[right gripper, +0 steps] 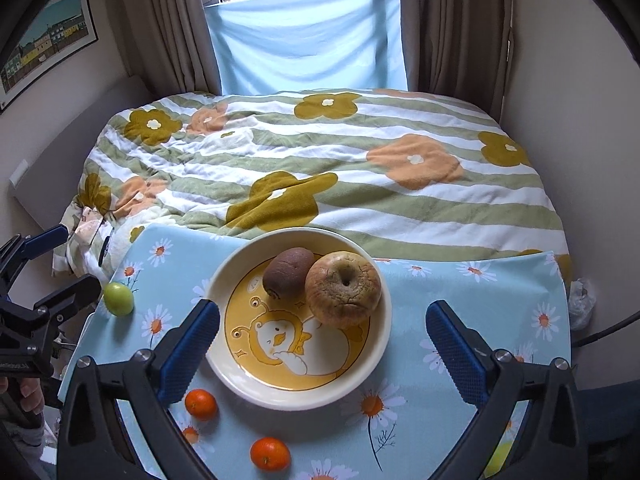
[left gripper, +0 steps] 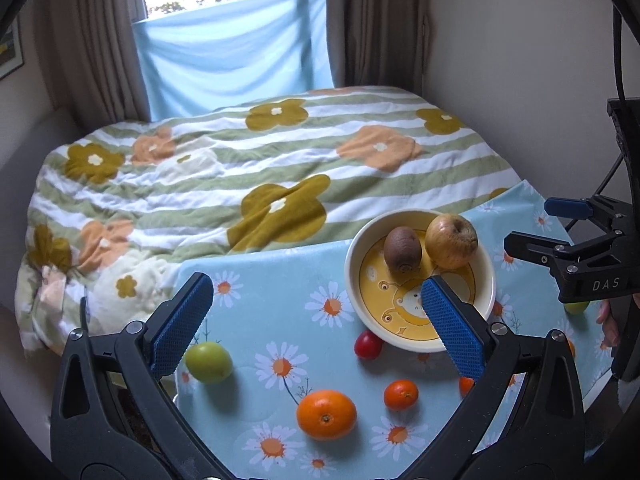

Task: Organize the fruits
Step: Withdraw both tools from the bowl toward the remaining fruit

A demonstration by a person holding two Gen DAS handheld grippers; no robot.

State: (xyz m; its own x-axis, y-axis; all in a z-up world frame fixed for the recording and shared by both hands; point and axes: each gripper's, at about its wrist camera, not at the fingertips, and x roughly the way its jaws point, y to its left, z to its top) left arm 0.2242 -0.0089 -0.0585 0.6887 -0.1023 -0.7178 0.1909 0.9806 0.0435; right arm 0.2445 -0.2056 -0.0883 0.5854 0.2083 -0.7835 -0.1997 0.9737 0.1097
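Yellow-centred plate near the counter's far edge, holding a kiwi and a wrinkled apple, touching. "DAS" readable on the right claw body, seen from the left wrist. Loose on the daisy cloth: green fruit by the left edge, large orange, small mandarin, red fruit tucked against the plate's rim. Left claw spread wide, nothing between. Right claw spread wide too, empty, above the plate. Floral bed beyond.
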